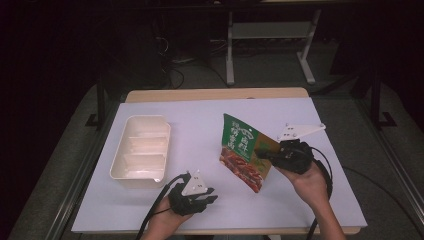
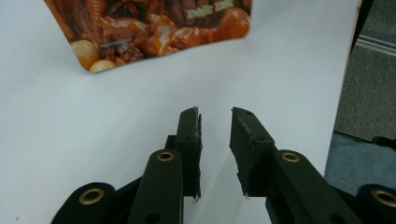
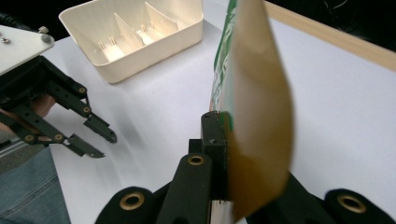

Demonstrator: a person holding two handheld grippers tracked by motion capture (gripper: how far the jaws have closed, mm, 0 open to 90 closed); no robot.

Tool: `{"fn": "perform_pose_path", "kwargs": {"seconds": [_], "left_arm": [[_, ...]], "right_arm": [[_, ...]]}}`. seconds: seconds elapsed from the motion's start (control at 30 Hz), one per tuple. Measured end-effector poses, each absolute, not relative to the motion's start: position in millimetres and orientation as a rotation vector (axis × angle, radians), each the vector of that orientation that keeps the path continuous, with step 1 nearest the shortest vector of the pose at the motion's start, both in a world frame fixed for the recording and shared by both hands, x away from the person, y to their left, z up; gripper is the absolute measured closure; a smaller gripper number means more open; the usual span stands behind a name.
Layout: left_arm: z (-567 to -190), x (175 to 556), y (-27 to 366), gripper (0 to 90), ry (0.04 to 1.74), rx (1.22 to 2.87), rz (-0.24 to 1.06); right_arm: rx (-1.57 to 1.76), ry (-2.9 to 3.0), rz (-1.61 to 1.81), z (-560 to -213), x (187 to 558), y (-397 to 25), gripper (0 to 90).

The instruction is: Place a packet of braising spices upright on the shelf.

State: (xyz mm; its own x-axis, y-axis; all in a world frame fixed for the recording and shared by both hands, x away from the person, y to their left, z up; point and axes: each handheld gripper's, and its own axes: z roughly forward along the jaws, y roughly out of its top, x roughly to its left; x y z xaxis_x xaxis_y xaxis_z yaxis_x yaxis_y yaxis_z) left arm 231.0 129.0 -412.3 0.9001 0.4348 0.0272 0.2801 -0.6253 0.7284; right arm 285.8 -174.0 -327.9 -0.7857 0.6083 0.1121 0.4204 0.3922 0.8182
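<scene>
- Right now my right gripper (image 1: pixel 264 153) pinches the pouch (image 1: pixel 245 150), held tilted above mid-table.
- My left gripper (image 1: pixel 209 195) hovers near the front edge, jaws apart, holding nothing.
- Tray (image 1: pixel 141 150) sits well left.

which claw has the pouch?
The right claw, shut on the pouch and holding it up. The left claw is open and empty, near the table's front edge.

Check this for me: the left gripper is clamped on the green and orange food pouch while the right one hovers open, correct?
Sides swapped. The right gripper is clamped on the green and orange food pouch, per the right gripper view; the left gripper hovers open.
</scene>
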Motion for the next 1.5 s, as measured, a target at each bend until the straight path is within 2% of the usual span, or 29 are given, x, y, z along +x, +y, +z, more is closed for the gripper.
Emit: {"fn": "perform_pose_path", "kwargs": {"seconds": [0.27,1.1,1.5], "left_arm": [[-413.9,223.8,143.1,69.2,0.524,2.264,0.258],[-414.7,197.5,169.8,49.7,0.497,2.179,0.228],[-415.7,192.6,180.3,46.7,0.460,2.160,0.240]], "right_arm": [[0.832,2.446,1.359,-326.3,291.4,-156.6,89.8],[0.646,2.447,1.463,-303.5,308.5,-107.2,89.8],[0.522,2.443,1.472,-275.5,333.2,-63.4,89.9]]}}
